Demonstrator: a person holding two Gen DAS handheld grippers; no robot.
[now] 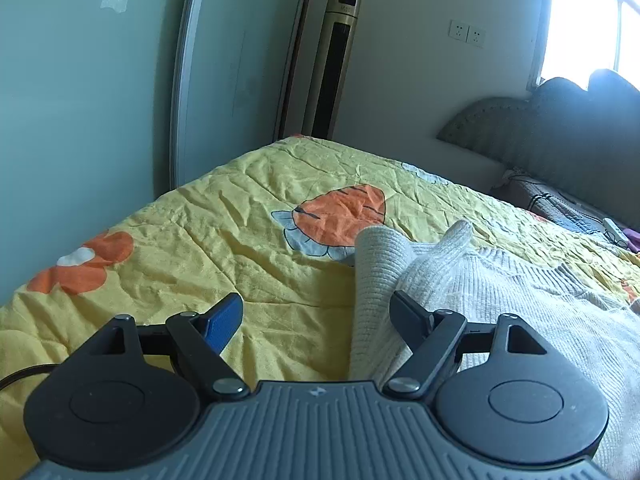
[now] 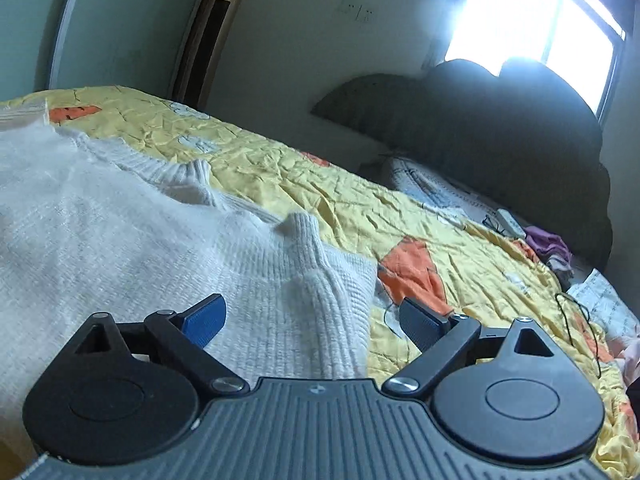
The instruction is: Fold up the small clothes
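A white knitted sweater lies on a yellow quilt with orange cartoon prints. In the left wrist view its left edge is folded up in a ridge. My left gripper is open, its fingers either side of that edge, nothing between them held. In the right wrist view the sweater spreads to the left, and a ribbed sleeve runs toward me. My right gripper is open just above the sleeve and the sweater's right edge.
A dark padded headboard stands at the far right under a bright window. A tower fan and a sliding wardrobe door stand beyond the bed. A remote, purple clothes and a black cord lie near the pillows.
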